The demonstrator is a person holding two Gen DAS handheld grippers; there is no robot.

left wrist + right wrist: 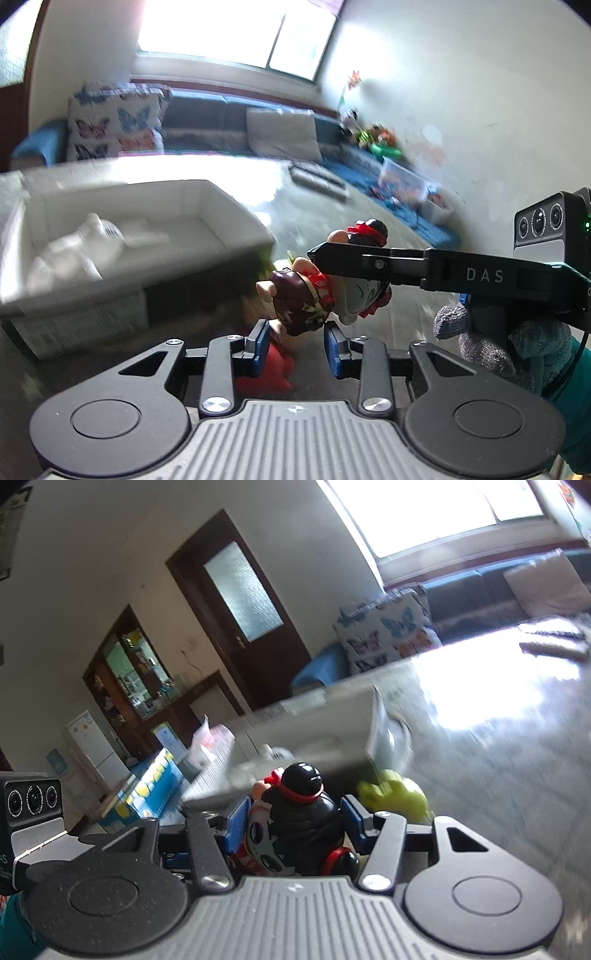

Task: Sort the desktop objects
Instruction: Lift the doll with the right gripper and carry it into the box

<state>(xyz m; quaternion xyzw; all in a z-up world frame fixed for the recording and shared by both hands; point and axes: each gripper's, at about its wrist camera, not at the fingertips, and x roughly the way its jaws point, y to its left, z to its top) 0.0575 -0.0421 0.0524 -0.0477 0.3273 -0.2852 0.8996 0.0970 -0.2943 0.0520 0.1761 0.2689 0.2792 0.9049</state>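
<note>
Between the blue pads of the right gripper (293, 821) sat a doll figurine (301, 812) with black hair and a red headband, clamped at its sides and lifted off the table (498, 775). Just below it the left gripper (295, 343) stood parted and empty, the doll's feet close above its gap. Beyond and left of both lay a white tray (229, 218).
</note>
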